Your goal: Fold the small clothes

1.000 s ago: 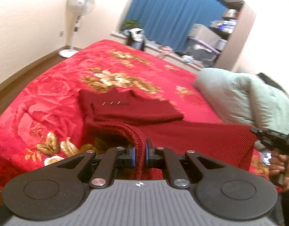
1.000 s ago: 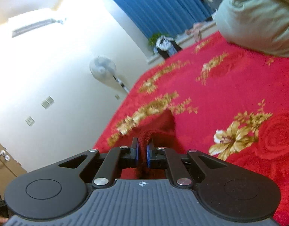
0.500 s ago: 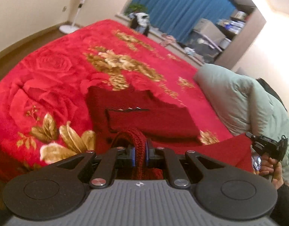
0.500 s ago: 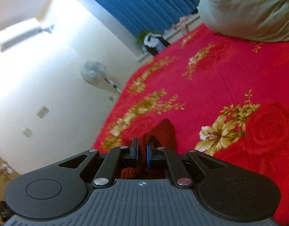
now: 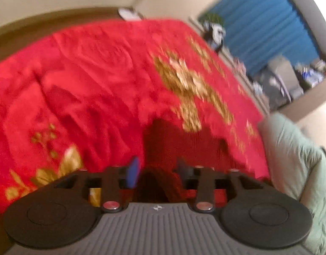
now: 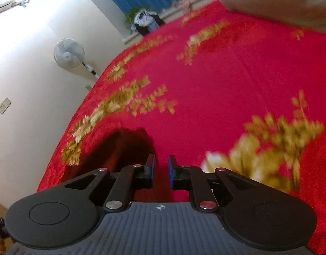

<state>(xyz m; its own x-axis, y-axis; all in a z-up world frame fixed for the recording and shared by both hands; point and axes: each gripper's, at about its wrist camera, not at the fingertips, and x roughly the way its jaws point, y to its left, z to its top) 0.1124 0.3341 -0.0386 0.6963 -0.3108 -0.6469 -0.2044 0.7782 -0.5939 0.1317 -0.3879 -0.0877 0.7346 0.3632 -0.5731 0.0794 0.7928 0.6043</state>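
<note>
A dark red knitted garment (image 5: 173, 140) lies on the red flowered blanket (image 5: 88, 80), just ahead of my left gripper (image 5: 157, 170). That gripper is open, with a fold of the knit lying loose between its fingers. The view is blurred. In the right wrist view the same garment (image 6: 120, 146) lies to the left of my right gripper (image 6: 161, 166), which is open with only blanket showing between its fingers.
A pale green duvet (image 5: 299, 170) is bunched at the right of the bed. A standing fan (image 6: 69, 54) is by the wall beyond the bed's far edge. Blue curtains (image 5: 269, 21) and cluttered shelves are at the back.
Both grippers were shut on the dark red garment and are now open. The garment has dropped onto the blanket. Both cameras have swung and sit lower over the bed.
</note>
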